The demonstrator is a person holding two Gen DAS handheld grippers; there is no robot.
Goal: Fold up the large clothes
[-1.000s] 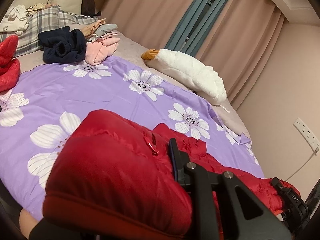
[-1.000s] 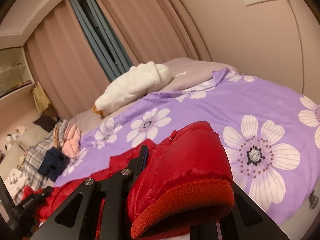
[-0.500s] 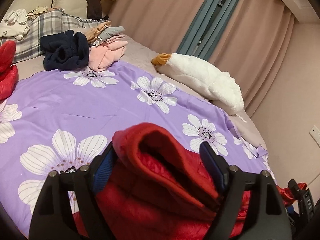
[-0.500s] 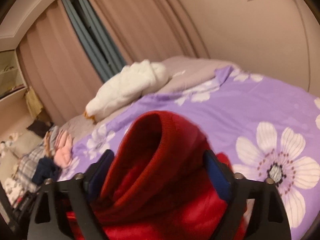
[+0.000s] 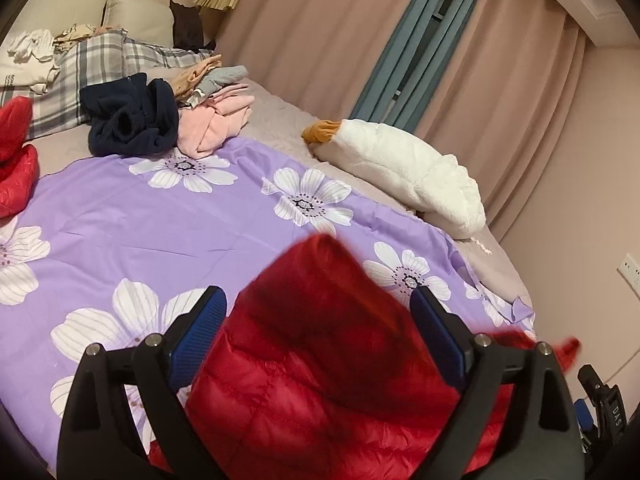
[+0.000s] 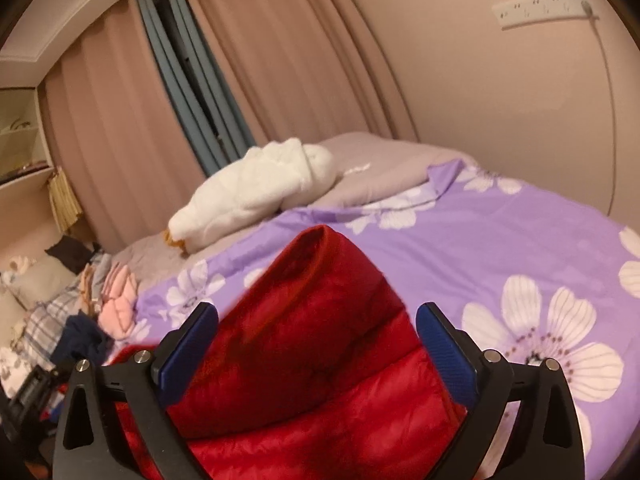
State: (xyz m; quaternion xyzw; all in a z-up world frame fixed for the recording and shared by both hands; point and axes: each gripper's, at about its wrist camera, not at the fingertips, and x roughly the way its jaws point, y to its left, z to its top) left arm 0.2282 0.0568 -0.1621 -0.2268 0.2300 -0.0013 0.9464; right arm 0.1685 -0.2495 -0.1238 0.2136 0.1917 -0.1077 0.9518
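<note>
While both sets of jaws are opening, a red puffer jacket [image 5: 320,360] lies bunched on the purple flowered bedspread [image 5: 160,216]. Left gripper [image 5: 318,312]: blue pads spread wide, jacket fabric humped between them, pads clear of it. Right gripper [image 6: 316,328]: same, spread, a red fold standing between the pads. White plush toy [image 5: 400,176] lies near the curtains [image 5: 320,32]; clothes pile [image 5: 160,120] at far left.

left claw [image 5: 316,308] jaws opening, blue pads at 9 and 3 o'clock, red jacket [image 5: 320,360] loose between, right claw [image 6: 316,320] likewise opening, both pitched slightly down
</note>
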